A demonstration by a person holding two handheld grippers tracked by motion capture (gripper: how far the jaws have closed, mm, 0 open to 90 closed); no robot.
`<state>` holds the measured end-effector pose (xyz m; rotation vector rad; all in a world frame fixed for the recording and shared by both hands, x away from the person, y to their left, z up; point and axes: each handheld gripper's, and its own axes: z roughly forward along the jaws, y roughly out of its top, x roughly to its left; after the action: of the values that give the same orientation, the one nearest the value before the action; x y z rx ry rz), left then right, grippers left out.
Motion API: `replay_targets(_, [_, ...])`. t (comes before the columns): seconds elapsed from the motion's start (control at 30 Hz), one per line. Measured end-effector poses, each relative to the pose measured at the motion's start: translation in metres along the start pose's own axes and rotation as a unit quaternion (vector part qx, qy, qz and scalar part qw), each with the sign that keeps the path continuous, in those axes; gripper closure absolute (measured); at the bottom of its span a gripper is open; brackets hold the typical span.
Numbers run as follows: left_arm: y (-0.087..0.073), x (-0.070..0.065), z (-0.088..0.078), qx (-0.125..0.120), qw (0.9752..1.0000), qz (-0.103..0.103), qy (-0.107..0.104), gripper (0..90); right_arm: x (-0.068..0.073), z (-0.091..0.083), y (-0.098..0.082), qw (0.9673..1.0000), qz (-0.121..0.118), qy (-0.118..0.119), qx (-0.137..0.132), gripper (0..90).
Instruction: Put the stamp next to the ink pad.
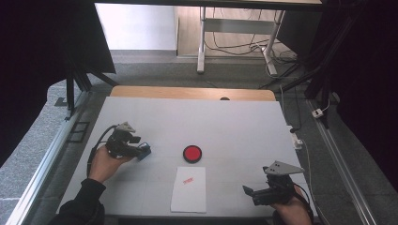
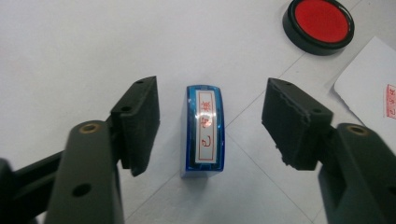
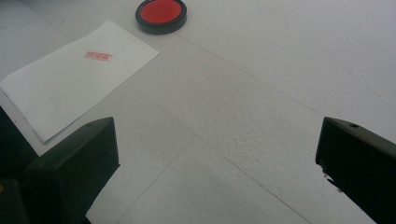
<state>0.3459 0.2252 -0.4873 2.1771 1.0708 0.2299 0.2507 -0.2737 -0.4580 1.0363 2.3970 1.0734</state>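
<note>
Now left gripper (image 2: 210,126) half-open w/ glossy blue rectangular stamp (image 2: 204,133) loose between, right gripper (image 3: 219,168) wide, empty.

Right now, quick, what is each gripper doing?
Left gripper: open, jaws apart on either side of the small blue plastic stamp, not touching it.
Right gripper: open, holding nothing.

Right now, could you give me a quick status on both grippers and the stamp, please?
Left gripper open, blue stamp between jaws, untouched, resting on table. Right gripper open, empty. Ink pad and stamped paper nearby, nothing blocking.
</note>
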Motion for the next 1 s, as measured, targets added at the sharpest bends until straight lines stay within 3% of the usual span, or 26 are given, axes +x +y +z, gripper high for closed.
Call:
replay_targets(0.23, [0.003, -0.002, -0.006, -0.016, 0.9999, 0.005, -0.006, 26.9, -0.001, 0.0, 0.0, 1.0, 0.0, 0.003, -0.001, 0.0])
replay_targets(0.57, [0.008, -0.011, -0.014, -0.035, 0.999, -0.01, -0.028, 8.9, 0.0, 0.0, 0.0, 1.0, -0.001, 0.004, -0.001, 0.0])
replay_targets(0.7, [0.01, -0.016, -0.019, -0.046, 0.9981, -0.017, -0.039, 6.4, -0.001, 0.0, 0.0, 1.0, -0.001, 0.007, -0.002, 0.0])
replay_targets(1.0, [0.005, -0.026, -0.032, -0.054, 0.9976, -0.02, -0.038, 3.2, -0.001, 0.0, 0.0, 1.0, 0.001, 0.005, 0.001, 0.0])
